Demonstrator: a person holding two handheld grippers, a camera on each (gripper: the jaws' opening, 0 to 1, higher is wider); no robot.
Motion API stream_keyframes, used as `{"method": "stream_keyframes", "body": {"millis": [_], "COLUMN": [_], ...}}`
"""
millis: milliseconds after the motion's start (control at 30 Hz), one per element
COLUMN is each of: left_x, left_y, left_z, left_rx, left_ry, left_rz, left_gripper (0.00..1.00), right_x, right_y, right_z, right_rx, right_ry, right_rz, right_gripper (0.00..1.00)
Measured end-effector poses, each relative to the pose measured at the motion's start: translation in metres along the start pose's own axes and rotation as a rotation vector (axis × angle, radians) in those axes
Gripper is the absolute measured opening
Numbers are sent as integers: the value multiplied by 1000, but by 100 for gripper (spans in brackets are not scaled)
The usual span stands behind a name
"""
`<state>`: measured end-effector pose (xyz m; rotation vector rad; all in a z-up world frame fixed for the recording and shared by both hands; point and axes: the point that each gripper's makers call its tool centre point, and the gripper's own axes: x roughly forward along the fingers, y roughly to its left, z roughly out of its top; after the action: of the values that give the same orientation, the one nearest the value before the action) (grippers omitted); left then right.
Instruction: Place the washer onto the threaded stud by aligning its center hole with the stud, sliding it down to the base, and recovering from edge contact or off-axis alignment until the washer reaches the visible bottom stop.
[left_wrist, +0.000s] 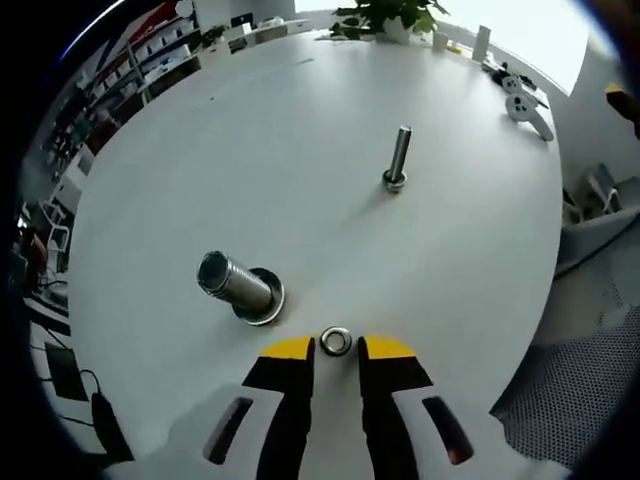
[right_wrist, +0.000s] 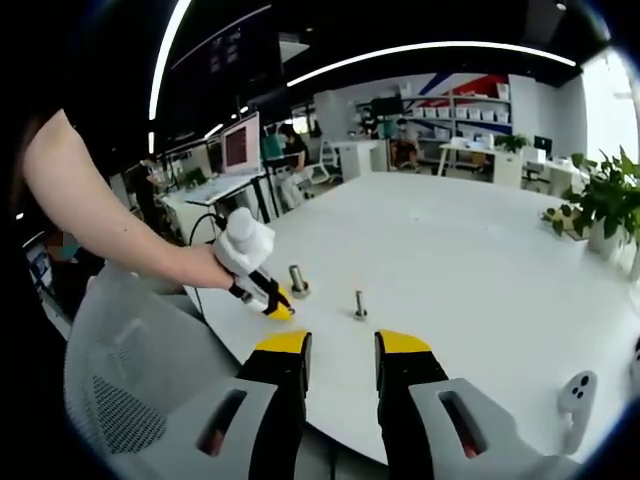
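A small metal washer lies flat on the white table, right between the yellow tips of my left gripper. The jaws stand slightly apart, with a sliver of table on either side of the washer. A thick threaded stud on a round base stands just to the left and beyond, and a thinner bolt stands upright farther off. In the right gripper view, my right gripper hangs open with nothing in it at the table's near edge. The left gripper is low beside the thick stud and thin bolt.
White controllers and a potted plant sit at the table's far rim. A grey mesh chair stands off the table's edge. A person's arm reaches in from the left. Another controller lies near the right gripper.
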<state>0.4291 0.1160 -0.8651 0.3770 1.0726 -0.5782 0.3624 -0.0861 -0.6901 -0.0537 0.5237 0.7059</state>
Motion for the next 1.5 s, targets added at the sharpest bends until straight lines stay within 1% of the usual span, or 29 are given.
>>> {"method": "stream_keyframes", "body": {"millis": [167, 333, 533, 633, 767, 967, 1067, 1267, 1500], "left_x": [-1, -3, -1, -1, -1, 0, -1, -2, -3], "left_y": [-1, -4, -3, -7, -7, -5, -6, -7, -7], "left_z": [0, 1, 0, 0, 0, 0, 0, -1, -2], "left_rx": [3, 19, 49, 68, 79, 62, 62, 77, 97], "left_ry": [14, 35, 73, 94, 115, 124, 125, 104, 108], "left_rz": [-15, -18, -33, -45, -40, -55, -53, -42, -35], "left_gripper": [14, 14, 14, 10, 10, 10, 9, 9, 9], "right_x": [0, 0, 0, 0, 0, 0, 0, 0, -1], "right_y": [0, 0, 0, -1, 0, -1, -1, -1, -1], "right_z": [0, 1, 0, 0, 0, 0, 0, 1, 1], "right_rx": [-6, -4, -4, -2, -3, -3, -2, 0, 5], "right_ry": [1, -5, 1, 1, 2, 2, 0, -2, -7], "right_rz": [-2, -2, -1, -4, -4, -6, -5, -5, -4], "right_gripper": [28, 27, 27, 27, 27, 27, 27, 27, 27]}}
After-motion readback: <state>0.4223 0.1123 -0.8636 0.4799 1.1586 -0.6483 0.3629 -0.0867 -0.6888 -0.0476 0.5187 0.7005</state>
